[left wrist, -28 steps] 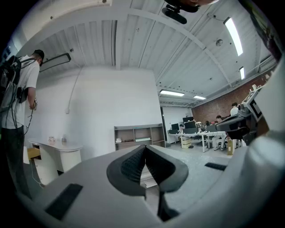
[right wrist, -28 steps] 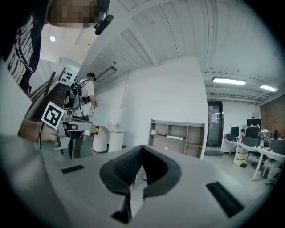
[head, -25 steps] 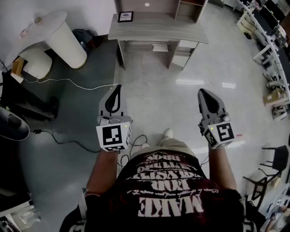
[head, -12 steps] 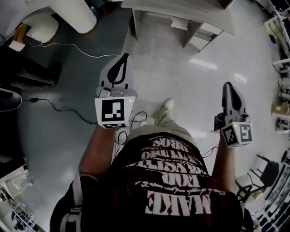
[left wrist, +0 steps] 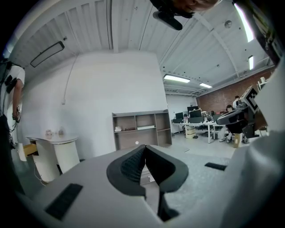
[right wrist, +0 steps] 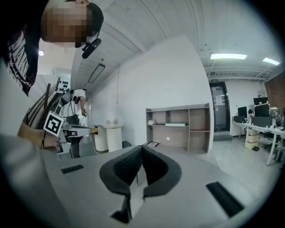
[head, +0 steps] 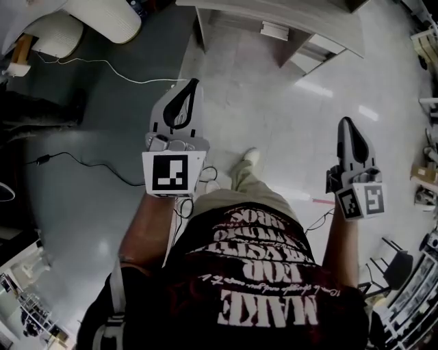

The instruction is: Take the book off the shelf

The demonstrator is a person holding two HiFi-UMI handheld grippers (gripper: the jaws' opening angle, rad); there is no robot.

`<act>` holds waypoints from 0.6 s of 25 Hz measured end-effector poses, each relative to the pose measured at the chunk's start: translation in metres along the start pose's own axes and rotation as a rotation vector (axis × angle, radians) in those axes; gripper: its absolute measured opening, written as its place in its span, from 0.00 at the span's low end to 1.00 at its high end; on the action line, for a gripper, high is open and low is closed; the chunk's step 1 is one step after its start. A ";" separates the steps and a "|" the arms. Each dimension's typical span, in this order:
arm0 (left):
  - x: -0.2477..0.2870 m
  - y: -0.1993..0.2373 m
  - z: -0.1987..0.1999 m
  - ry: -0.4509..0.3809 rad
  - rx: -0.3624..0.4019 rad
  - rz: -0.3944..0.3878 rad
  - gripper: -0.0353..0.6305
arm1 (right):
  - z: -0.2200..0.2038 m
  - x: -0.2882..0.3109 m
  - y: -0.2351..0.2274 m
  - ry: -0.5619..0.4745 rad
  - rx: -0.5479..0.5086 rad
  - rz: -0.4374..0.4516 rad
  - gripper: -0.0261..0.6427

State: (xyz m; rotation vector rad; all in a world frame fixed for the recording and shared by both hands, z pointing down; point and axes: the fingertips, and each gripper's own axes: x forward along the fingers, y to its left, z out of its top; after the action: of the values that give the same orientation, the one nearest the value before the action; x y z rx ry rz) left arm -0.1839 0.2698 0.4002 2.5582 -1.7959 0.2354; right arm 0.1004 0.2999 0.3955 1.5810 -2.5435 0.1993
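The grey desk with its shelf unit [left wrist: 141, 129] stands against the white wall, some way ahead of both grippers. A pale flat book [left wrist: 146, 128] lies on the upper shelf, and the right gripper view also shows the book [right wrist: 175, 124]. In the head view only the desk's front edge [head: 287, 15] shows at the top. My left gripper [head: 194, 83] is held over the floor with its jaws shut and nothing between them. My right gripper [head: 345, 123] is lower and to the right, also shut and empty. Both point toward the desk.
A white round pedestal table [head: 102, 14] stands left of the desk. Cables [head: 89, 65] run across the dark floor at left. A small framed picture [right wrist: 152, 144] sits on the desk top. Office desks with seated people [left wrist: 213, 124] lie to the right.
The desk has slid to the top edge of the head view. My left gripper has risen in that view and the right has moved outward to the right. Both stayed shut.
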 end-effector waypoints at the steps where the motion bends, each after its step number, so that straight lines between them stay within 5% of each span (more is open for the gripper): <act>1: 0.008 -0.001 -0.001 0.008 -0.005 -0.002 0.06 | -0.002 0.006 -0.006 0.006 0.001 0.004 0.04; 15: 0.089 -0.030 0.025 0.021 -0.004 -0.032 0.06 | -0.003 0.033 -0.071 -0.002 0.073 0.034 0.04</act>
State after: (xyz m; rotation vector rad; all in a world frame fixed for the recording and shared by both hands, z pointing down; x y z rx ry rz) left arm -0.1232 0.1947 0.3888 2.5692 -1.7457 0.2561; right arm 0.1499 0.2399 0.4077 1.5635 -2.5944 0.2976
